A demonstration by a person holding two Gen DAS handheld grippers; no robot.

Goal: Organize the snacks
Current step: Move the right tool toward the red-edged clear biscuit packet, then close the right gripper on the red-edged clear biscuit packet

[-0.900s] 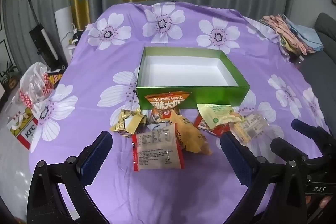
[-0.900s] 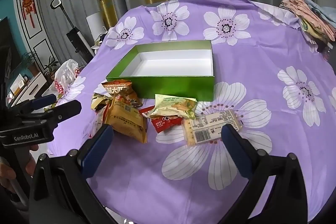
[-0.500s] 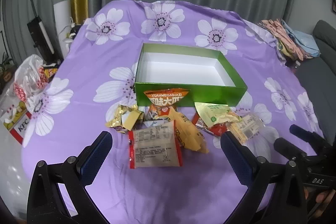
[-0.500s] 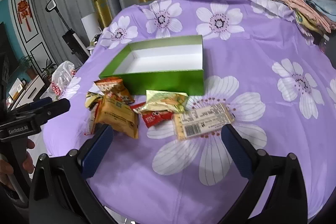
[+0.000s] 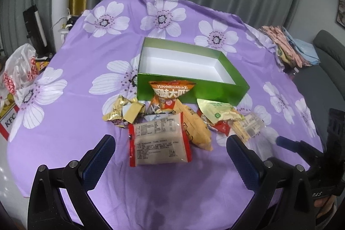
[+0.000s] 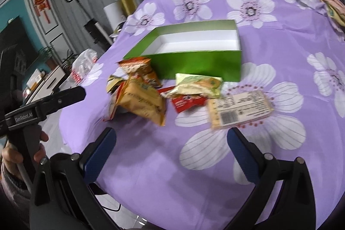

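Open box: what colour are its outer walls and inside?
Green outside, white inside; clearest in the left wrist view.

I am looking at a round table draped in a purple cloth printed with white flowers (image 5: pixel 71 113), and an open green cardboard box with a white inside (image 5: pixel 235 91) is sitting near its middle. A heap of crinkly snack packets is lying just in front of the box: a clear red-edged packet (image 5: pixel 158 141), a gold foil wrapper (image 5: pixel 121 111), an orange bag (image 5: pixel 171 91) leaning on the box wall, a pale green pouch (image 6: pixel 198 84) and a flat cracker packet with a barcode (image 6: pixel 239 109). Folded pastel cloths (image 5: pixel 286 46) are lying at the far edge
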